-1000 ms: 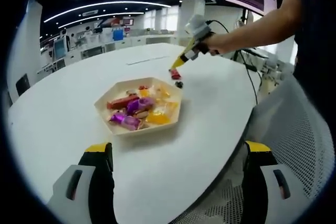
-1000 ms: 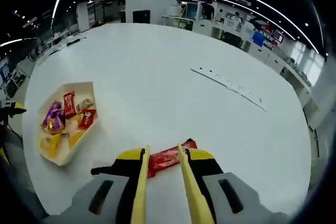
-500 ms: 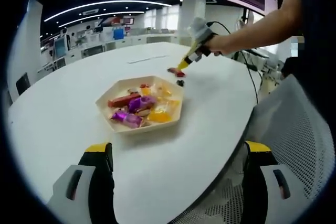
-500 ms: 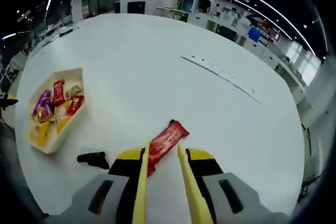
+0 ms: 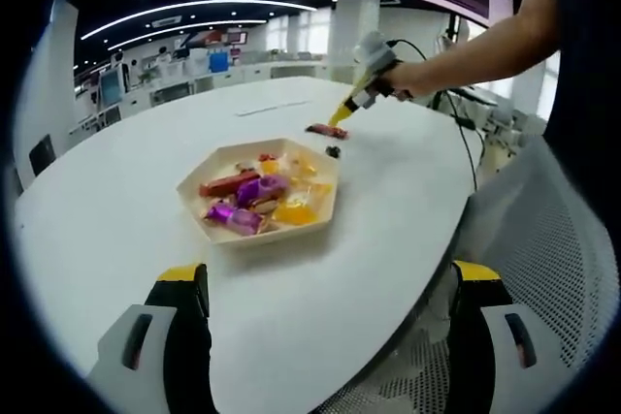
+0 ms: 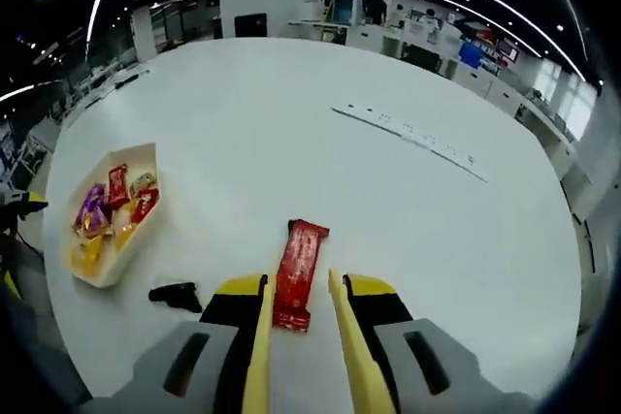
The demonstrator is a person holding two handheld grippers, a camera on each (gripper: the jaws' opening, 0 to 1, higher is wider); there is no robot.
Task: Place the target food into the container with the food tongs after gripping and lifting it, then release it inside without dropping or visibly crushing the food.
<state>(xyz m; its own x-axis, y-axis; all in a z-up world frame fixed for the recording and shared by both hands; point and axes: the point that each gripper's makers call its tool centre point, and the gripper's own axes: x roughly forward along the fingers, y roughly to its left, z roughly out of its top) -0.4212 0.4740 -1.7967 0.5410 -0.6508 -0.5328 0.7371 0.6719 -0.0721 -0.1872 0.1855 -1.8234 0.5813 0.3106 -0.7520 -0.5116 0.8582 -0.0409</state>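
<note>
My right tongs (image 6: 296,322) are clamped on a red candy bar (image 6: 297,273). The bar sits between the two yellow blades and sticks out forward past the tips, its wrapper facing up, held above the white tabletop (image 6: 291,113). In the left gripper view the same right tongs (image 5: 342,115) show far across the tabletop (image 5: 116,191), held by my hand (image 5: 408,78), with the red candy bar (image 5: 325,130) at their tip, just beyond the far rim of the tray.

The container is a pale hexagonal tray (image 5: 325,215) near the middle of the tabletop, holding mixed wrapped candies (image 5: 254,196): purple, orange, yellow and red ones. In the right gripper view the tray (image 6: 146,157) lies off to the left, well apart from the bar, with the candies (image 6: 109,215) inside. So the bar is not over the tray.

A small black object (image 6: 176,295) lies on the tabletop just left of my right tongs, between them and the tray; can't tell what it is. It also shows in the left gripper view (image 5: 333,151), beside the tray's far corner.

My left tongs (image 5: 325,288) are spread wide apart, holding nothing, hanging at the near edge of the tabletop, well apart from the tray. A mesh chair back (image 5: 553,269) is at the right of that view.
</note>
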